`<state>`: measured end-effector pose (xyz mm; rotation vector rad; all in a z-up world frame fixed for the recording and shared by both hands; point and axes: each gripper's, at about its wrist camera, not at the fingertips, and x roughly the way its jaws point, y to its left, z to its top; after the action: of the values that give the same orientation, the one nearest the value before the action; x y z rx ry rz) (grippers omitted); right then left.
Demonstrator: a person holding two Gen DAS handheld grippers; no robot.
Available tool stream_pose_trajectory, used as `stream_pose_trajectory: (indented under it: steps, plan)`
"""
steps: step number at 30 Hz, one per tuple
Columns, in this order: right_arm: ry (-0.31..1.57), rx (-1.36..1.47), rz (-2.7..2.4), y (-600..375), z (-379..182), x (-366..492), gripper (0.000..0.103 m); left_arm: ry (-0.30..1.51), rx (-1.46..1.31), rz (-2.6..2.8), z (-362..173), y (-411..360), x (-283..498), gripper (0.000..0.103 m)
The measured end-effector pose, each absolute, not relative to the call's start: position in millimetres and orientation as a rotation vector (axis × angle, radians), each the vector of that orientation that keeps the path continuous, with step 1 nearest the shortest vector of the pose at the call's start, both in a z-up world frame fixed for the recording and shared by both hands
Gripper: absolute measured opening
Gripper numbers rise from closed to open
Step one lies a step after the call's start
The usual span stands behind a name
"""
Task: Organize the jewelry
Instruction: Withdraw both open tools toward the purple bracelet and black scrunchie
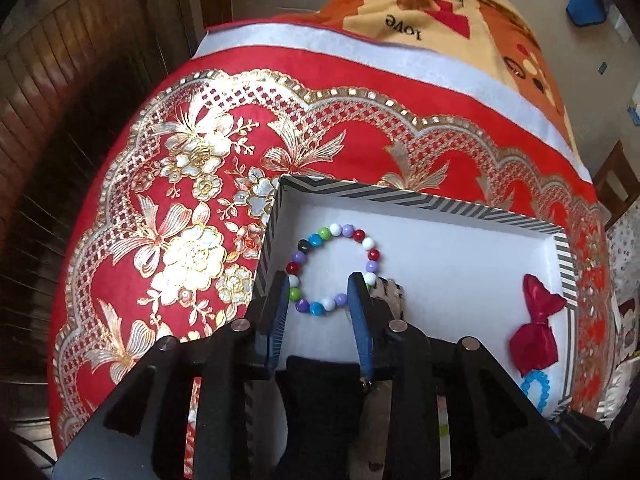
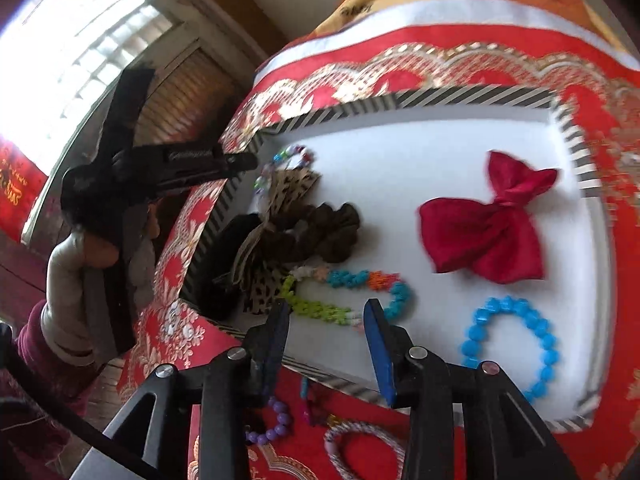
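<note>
A white box with a striped rim [image 1: 420, 196] [image 2: 472, 98] lies on a red and gold cloth. A multicoloured bead bracelet [image 1: 332, 236] lies flat in its left corner. My left gripper [image 1: 319, 282] is open over it, fingers straddling its near side, holding nothing. In the right wrist view my right gripper [image 2: 326, 308] is open and empty above a multicoloured flower-bead bracelet [image 2: 348, 280]. A red bow [image 2: 488, 220], a blue bracelet [image 2: 508, 336], a brown scrunchie [image 2: 320, 232] and a leopard bow [image 2: 288, 184] also lie in the box. The left gripper [image 2: 244, 162] shows at the box's left edge.
On the cloth in front of the box lie a purple bead bracelet [image 2: 272, 428], a pink clip [image 2: 306, 404] and a pale woven bracelet [image 2: 360, 448]. A patterned blanket [image 1: 440, 12] lies behind the cloth. A window [image 2: 72, 52] and wooden panels are at the left.
</note>
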<state>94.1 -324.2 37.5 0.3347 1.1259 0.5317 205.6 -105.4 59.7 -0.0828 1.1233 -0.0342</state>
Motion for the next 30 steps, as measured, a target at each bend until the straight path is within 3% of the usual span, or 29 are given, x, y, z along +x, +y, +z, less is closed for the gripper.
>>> stream_pose_trajectory:
  steps: [30]
  plan:
    - [0.949, 0.245, 0.169, -340, 94, -27, 0.044, 1.010, -0.020, -0.089, 100, -88, 28, 0.030]
